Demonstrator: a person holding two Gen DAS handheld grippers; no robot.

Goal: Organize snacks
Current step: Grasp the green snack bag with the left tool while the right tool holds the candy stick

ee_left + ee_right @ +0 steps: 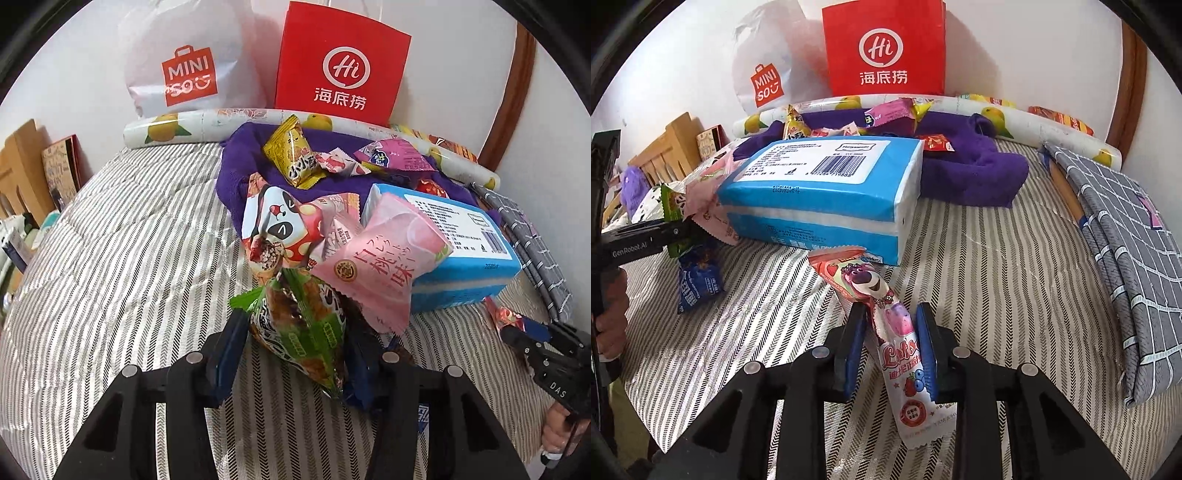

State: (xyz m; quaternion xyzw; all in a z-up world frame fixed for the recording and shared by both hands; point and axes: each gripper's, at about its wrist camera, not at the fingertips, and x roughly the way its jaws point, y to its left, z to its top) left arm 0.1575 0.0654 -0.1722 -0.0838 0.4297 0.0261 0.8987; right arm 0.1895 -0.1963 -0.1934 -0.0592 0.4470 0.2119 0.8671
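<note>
A heap of snack packets lies on a purple cloth [236,166] and the striped bed cover [129,258]. My left gripper [295,354] is shut on a green snack packet [306,314], which stands tilted between its blue pads at the heap's near edge. A pink peach packet [380,266] leans on a blue tissue pack [461,236] just behind it. In the right wrist view my right gripper [891,310] stands open around a pink bear-print candy packet [864,280] lying on the cover. The packet touches the right pad, and a gap shows at the left pad.
A red paper bag [340,62] and a white shopping bag [188,66] stand against the wall behind a lemon-print roll [166,129]. A folded grey checked cloth [1126,258] lies at the right. A dark blue packet [698,284] lies under the left gripper [676,229].
</note>
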